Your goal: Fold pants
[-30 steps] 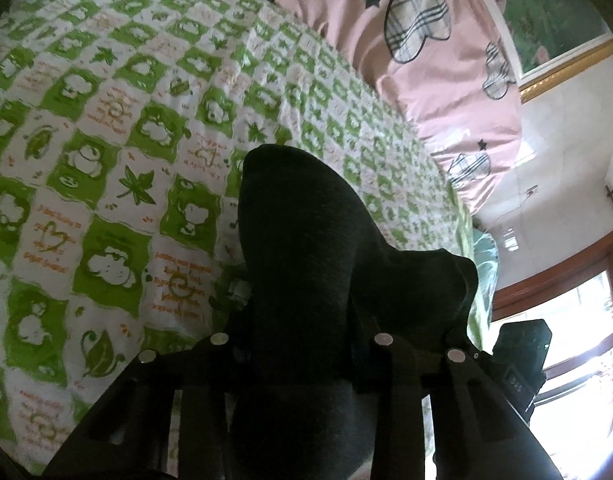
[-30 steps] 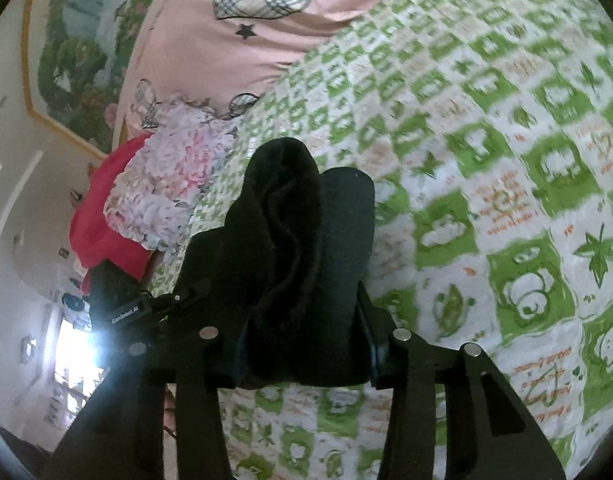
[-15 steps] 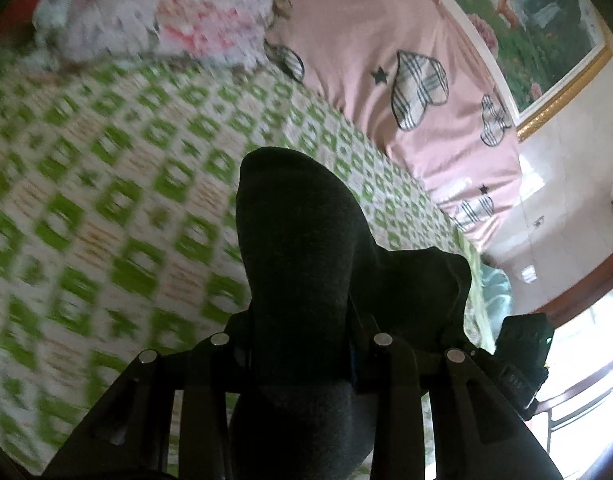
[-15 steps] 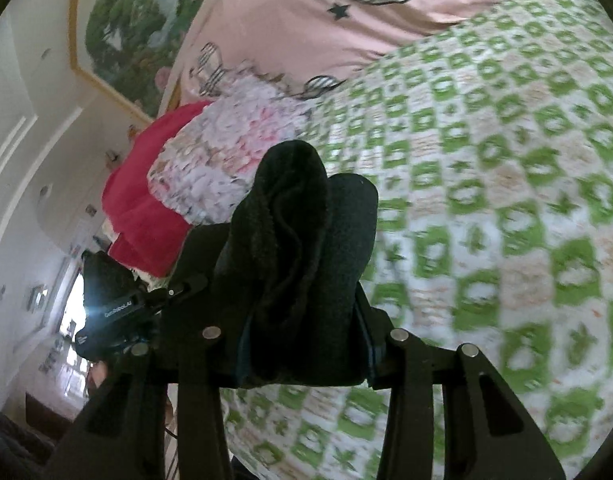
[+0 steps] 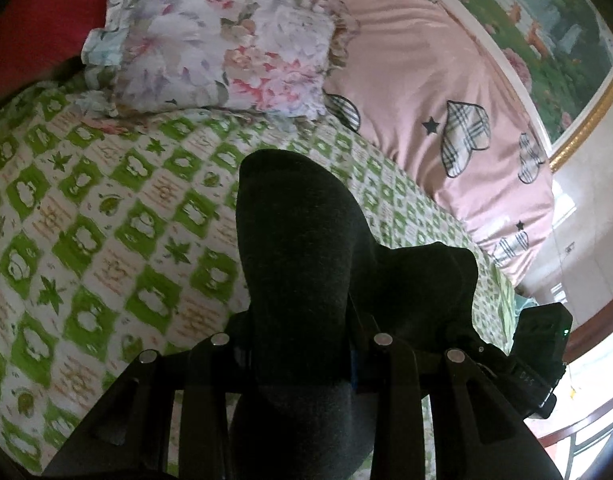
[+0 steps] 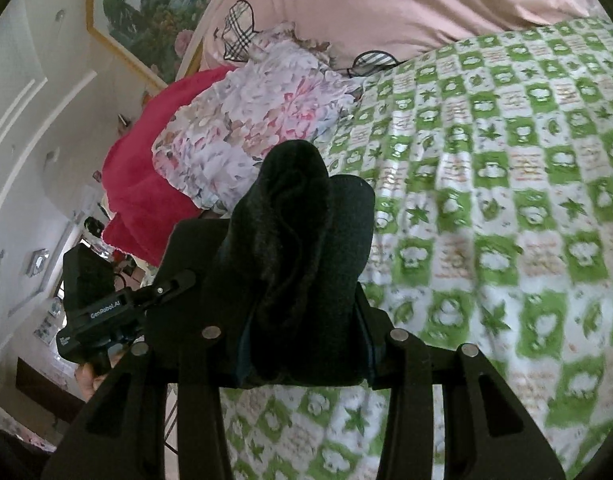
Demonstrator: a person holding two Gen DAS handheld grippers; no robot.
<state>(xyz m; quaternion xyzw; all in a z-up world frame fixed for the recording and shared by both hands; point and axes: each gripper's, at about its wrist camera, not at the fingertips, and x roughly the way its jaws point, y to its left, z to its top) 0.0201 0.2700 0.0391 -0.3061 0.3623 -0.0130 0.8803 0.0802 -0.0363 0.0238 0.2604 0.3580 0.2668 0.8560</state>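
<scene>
Black pants — in both tools

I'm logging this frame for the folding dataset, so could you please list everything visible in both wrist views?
pants: one, black, bunched between the fingers of both grippers, held above the bed.
bedsheet: one, green and white checks, spread across the bed.
floral pillow: one, white, pink and purple, at the head of the bed.
pink quilt: one, with plaid hearts and stars, beside the floral pillow.
red blanket: one, behind the floral pillow at the bed's edge.
framed painting: one, green landscape, gold frame, on the wall.
left gripper: one, black, shut on the pants.
right gripper: one, black, shut on the pants.
</scene>
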